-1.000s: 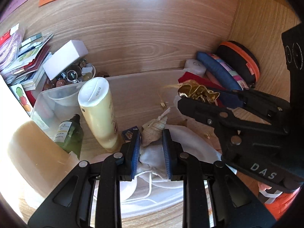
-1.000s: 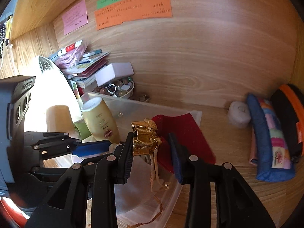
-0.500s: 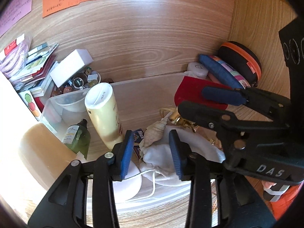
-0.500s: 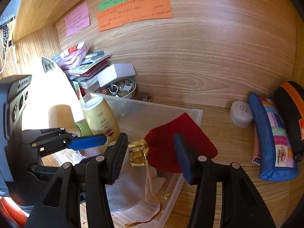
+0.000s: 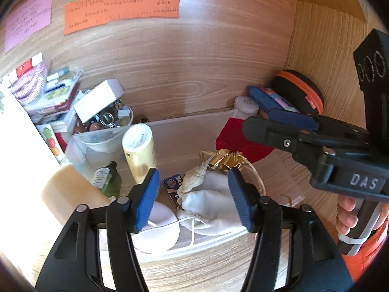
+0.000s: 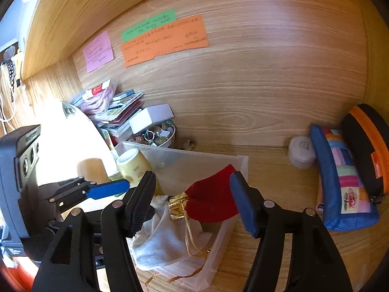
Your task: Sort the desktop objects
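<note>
A clear plastic bin (image 5: 194, 126) (image 6: 194, 157) sits on the wooden desk. In it lie a white drawstring pouch (image 5: 214, 204) (image 6: 165, 243), a seashell (image 5: 194, 180), a red pouch with a gold neck (image 5: 233, 141) (image 6: 214, 199), a cream bottle (image 5: 139, 150) (image 6: 133, 168) and a green bottle (image 5: 107, 180). My left gripper (image 5: 194, 199) is open and empty above the white pouch. My right gripper (image 6: 194, 204) is open and empty above the red pouch; it also shows in the left wrist view (image 5: 291, 124).
A bowl of beads (image 6: 155, 133) with a white box (image 6: 150, 116), and stacked books (image 5: 53, 92), stand at the back left. A white round case (image 6: 301, 150), a patchwork pencil case (image 6: 340, 182) and a black-orange case (image 6: 364, 146) lie at the right. Sticky notes (image 6: 165, 39) hang on the back wall.
My left gripper let go of the white pouch and opened wide. My right gripper released the gold-necked red pouch into the bin and opened. Both grippers drew back and up.
</note>
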The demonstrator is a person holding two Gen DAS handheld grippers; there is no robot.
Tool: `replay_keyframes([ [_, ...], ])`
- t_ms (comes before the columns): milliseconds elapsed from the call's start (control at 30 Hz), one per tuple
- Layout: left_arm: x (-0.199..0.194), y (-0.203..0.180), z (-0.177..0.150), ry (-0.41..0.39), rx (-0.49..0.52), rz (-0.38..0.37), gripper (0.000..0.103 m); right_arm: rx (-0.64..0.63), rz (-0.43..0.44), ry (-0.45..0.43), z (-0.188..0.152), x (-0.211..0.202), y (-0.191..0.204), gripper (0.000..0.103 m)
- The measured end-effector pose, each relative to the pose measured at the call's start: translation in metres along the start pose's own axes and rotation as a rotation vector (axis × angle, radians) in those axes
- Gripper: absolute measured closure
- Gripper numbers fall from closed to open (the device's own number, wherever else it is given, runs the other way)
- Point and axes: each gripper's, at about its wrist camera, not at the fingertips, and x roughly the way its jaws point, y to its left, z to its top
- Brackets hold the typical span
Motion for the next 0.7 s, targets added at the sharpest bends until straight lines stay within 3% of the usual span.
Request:
replay_keyframes([
  [167,-0.033,-0.006,-0.004,-0.09,0.048,0.08,0.016,-0.011,-0.028,0.025,-0.001,-0.009,0.007,0.041],
  [233,-0.045,-0.007,-0.007,-0.118,0.055,0.11,0.01,-0.015,-0.021,0.025,-0.003,-0.015,0.011,0.034],
  [367,-0.069,-0.013,-0.017,-0.159,0.075,0.15,0.008,-0.046,-0.03,-0.002,-0.008,-0.035,0.024,0.032],
  [500,-0.09,-0.019,-0.029,-0.196,0.074,0.189,0.003,-0.074,-0.052,-0.037,-0.015,-0.056,0.041,0.017],
  [700,-0.117,-0.028,-0.046,-0.245,0.066,0.241,0.002,-0.104,-0.1,-0.099,-0.033,-0.087,0.064,0.015],
])
